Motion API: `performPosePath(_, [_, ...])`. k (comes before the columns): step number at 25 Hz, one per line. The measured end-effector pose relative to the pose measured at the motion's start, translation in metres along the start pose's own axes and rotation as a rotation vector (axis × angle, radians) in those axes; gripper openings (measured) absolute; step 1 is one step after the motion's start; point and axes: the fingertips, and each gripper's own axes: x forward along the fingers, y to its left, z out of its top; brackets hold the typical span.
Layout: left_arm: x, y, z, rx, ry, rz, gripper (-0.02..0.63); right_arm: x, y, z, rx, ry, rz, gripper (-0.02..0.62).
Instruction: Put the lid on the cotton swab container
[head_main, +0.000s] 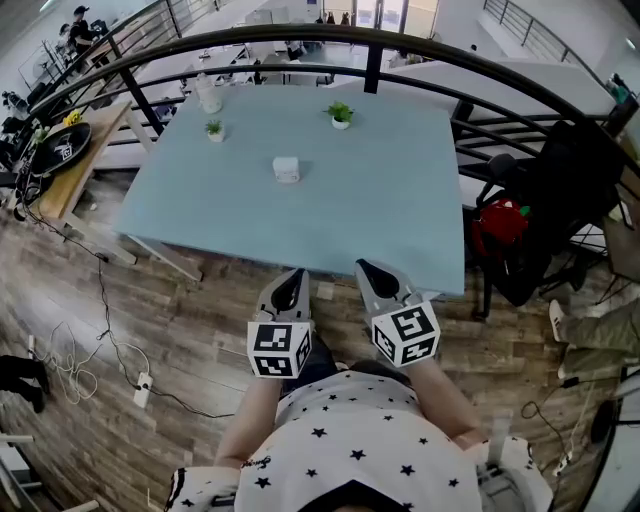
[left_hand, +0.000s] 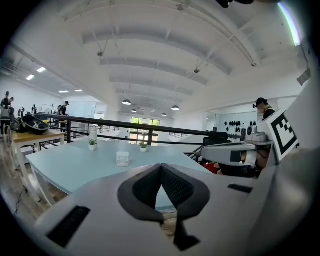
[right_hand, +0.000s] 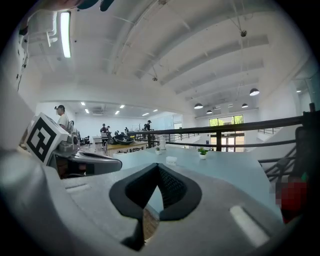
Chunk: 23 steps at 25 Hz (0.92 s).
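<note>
1. Head view: your left gripper (head_main: 291, 280) and right gripper (head_main: 368, 270) hover side by side at the near edge of the table (head_main: 400, 210). The jaws of each are closed and hold nothing.
   - The cotton swab container (head_main: 286, 169) stands alone near the middle of the table, well apart from both grippers.
   - No loose lid shows anywhere on the table, so I judge the lid is already on and little or nothing is left to do. The container is too small here to be sure.
   - The table is pale blue and bare apart from two potted plants (head_main: 340, 114) and a bottle (head_main: 208, 93) toward the far side.
   - A dark curved railing (head_main: 370, 40) runs beyond the table.
   - The wood-plank floor (head_main: 180, 300) carries cables (head_main: 100, 350) at the left.
   - A chair with a red bag (head_main: 498, 228) stands to the right.

2. Left gripper view: the left gripper (left_hand: 161, 167) has its jaws pressed together at the tips, with nothing between them. The cotton swab container (left_hand: 122, 158) sits far off, left of the jaw line. It looks like a white tub with a flat top.

3. Right gripper view: the right gripper (right_hand: 158, 168) also has its jaws closed and empty. The cotton swab container (right_hand: 171, 160) stands far beyond the tips. The room is a large hall with an arched white ceiling, hanging lamps and people at far benches.
</note>
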Motion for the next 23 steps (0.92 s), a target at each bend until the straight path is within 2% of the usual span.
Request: performPosePath(23, [-0.010,-0.009,0.006,0.009,0.000,-0.015,0.003,-0.012,0.002,0.006,0.017,-0.021,0.001,0.005])
